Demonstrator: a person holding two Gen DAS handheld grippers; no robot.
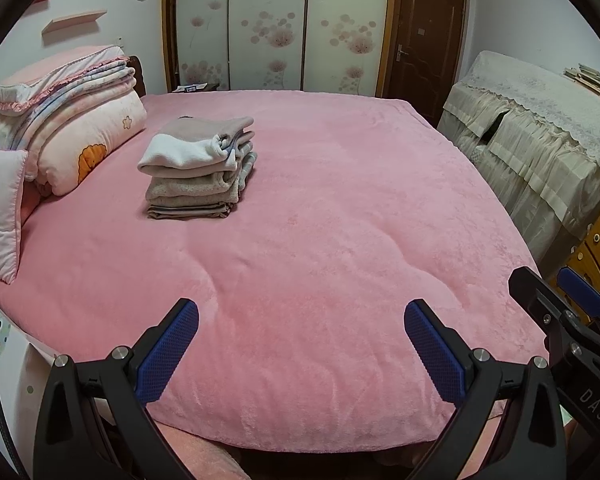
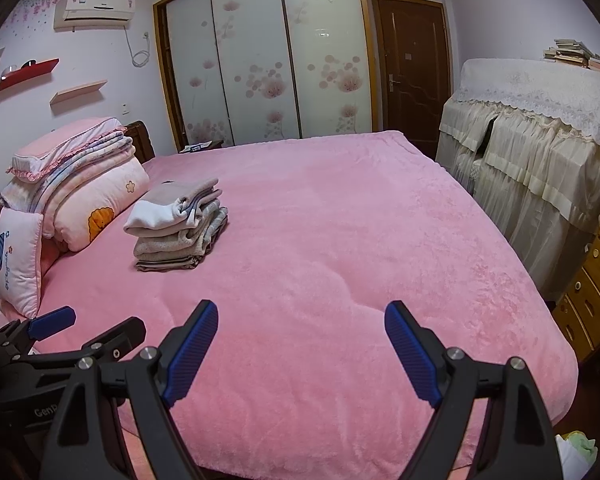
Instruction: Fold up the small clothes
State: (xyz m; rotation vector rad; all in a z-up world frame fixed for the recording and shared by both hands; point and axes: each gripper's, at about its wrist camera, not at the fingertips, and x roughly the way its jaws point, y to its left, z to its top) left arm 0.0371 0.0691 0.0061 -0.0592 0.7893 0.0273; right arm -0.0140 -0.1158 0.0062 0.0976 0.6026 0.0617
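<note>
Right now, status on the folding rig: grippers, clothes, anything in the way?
Left gripper open, empty. Right gripper open, empty. Folded clothes stack on pink bed cover, apart from both. Nothing lies between grippers and stack.

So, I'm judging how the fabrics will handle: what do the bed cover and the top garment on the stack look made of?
The bed cover looks like plush fleece: matte pink with a short fuzzy nap and soft quilted dimples. The top garment on the stack of folded clothes looks like thick soft knit or fleece, judging by its rounded, bulky folds; the exact fibre cannot be told.
</note>
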